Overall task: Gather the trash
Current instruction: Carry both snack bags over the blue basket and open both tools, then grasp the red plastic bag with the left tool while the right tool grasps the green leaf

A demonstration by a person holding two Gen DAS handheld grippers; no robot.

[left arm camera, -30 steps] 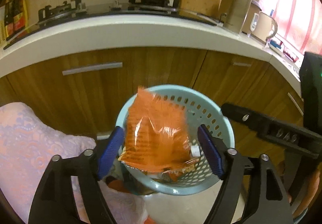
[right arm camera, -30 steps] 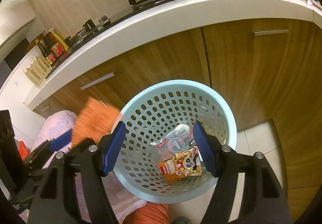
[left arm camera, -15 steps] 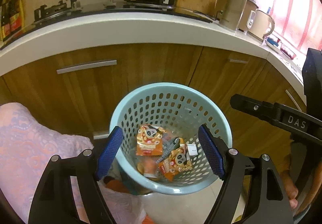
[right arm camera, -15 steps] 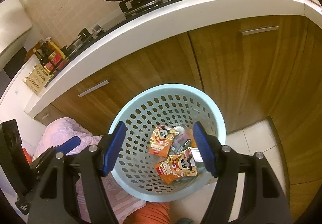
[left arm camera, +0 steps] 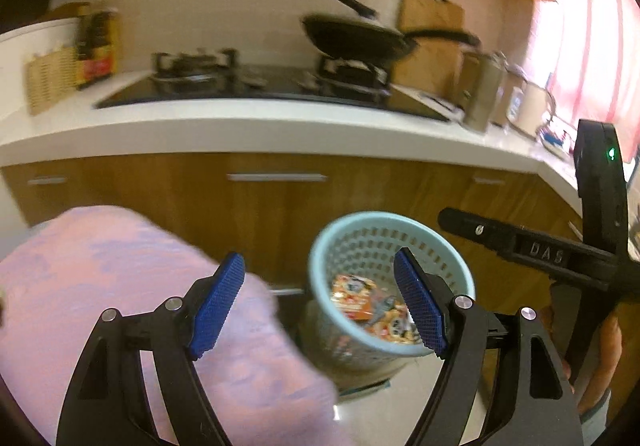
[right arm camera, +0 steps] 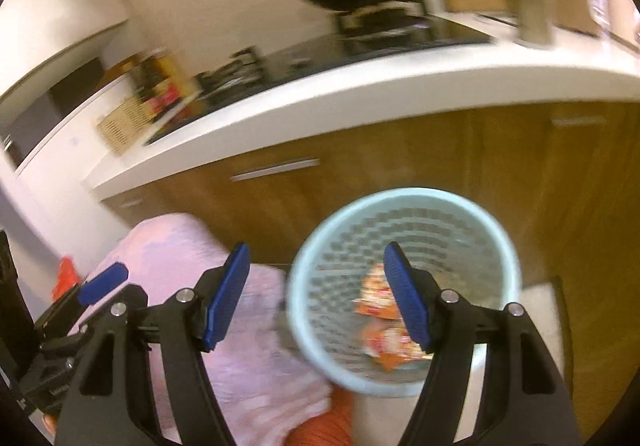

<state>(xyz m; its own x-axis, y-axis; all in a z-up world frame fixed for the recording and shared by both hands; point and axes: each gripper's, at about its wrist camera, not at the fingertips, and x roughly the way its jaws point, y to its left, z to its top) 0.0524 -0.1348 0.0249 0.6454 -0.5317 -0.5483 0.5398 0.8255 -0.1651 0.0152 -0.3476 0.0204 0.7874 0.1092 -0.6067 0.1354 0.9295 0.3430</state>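
Both grippers' fingers apart, empty; only left cam shows hand (left arm camera: pixel 600 358) by basket (left arm camera: pixel 460 278)

A home kitchen: a black wok (left arm camera: pixel 356 39) sat on a gas hob (left arm camera: pixel 256 83) set in a white counter (left arm camera: pixel 256 131), above wooden cabinets (left arm camera: pixel 276 205), with sauce bottles (left arm camera: pixel 98 45) and a cutting board (left arm camera: pixel 434 29) against the wall.

One basket (left arm camera: pixel 460 278), two tools (left arm camera: pixel 320 302)
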